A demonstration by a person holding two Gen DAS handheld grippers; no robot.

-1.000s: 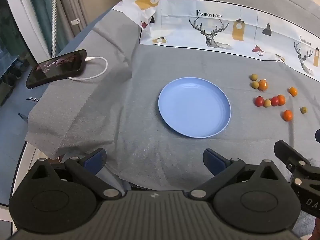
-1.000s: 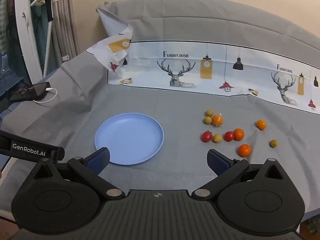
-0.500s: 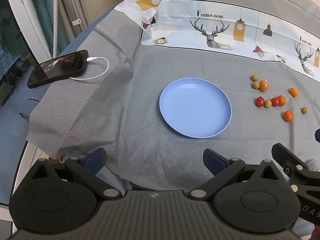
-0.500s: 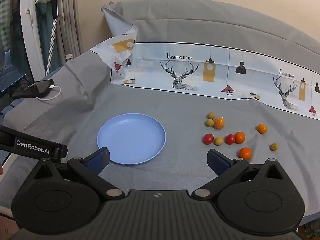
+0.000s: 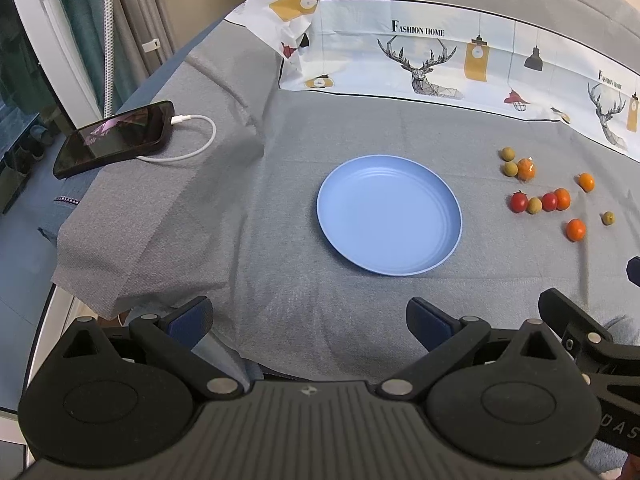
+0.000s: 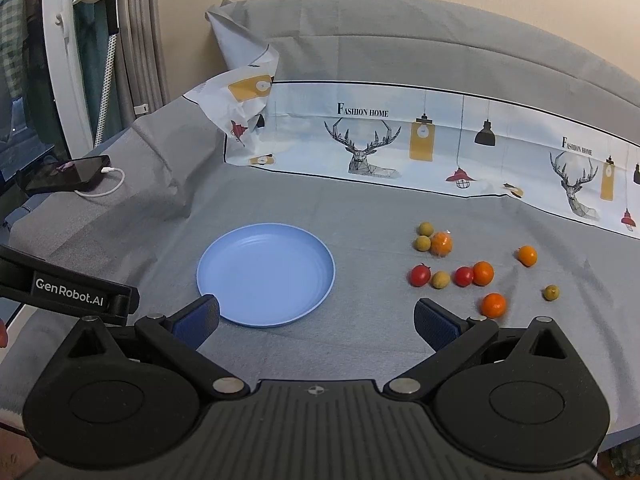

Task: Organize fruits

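So the plate (image 6: 266, 274) is sitting on the cloth (image 6: 360, 208) covering the worktop, roughly in the middle. The fruits (image 6: 460, 268) are lying scattered to its right, well apart from it, none on the plate. A phone (image 5: 116, 138) is resting way off at the far left edge with a cable (image 5: 192, 136) plugged in. Behind everything, a printed sheet (image 6: 440, 140) is running along the back.

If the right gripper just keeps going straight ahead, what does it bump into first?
Probably the gray cloth between the blue plate and the fruits. The open right gripper points into that gap, and the plate's right rim lies closest, though depth is hard to judge.
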